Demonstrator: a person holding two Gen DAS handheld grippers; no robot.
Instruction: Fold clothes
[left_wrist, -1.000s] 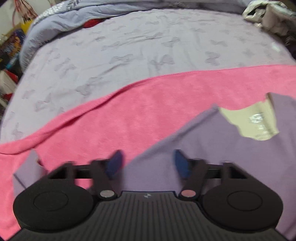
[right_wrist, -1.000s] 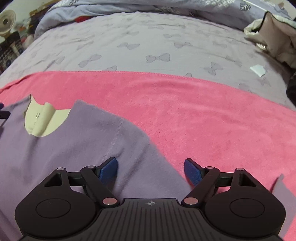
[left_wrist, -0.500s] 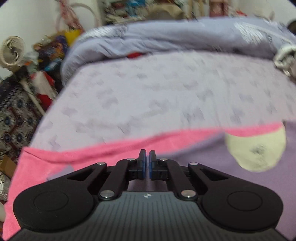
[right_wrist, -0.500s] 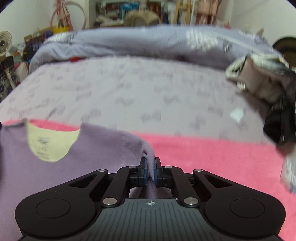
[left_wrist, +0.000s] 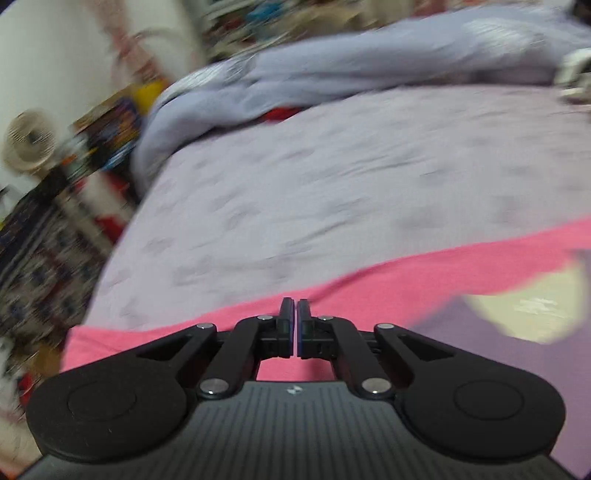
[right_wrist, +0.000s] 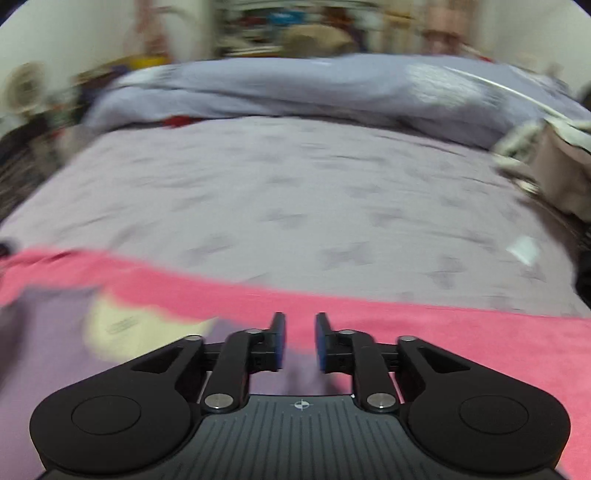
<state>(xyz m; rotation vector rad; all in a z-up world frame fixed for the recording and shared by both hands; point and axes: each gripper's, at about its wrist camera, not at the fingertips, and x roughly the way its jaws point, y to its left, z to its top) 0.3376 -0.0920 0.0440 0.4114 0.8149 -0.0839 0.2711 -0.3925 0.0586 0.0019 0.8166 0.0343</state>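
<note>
Above the pink blanket, the left claw is pressed closed, empty; the right claw stands slightly parted over the purple garment.

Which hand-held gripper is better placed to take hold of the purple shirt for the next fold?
Probably the right hand-held gripper: its jaws stand apart with the purple shirt directly under them. The left hand-held gripper is shut, over the pink towel, beside the shirt.

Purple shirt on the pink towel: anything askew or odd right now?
Nothing damaged. The purple shirt lies on the pink towel with its cream inner collar showing. Both views are motion-blurred. The right gripper is part open; the left gripper is shut, with no cloth visible between its fingers.
</note>
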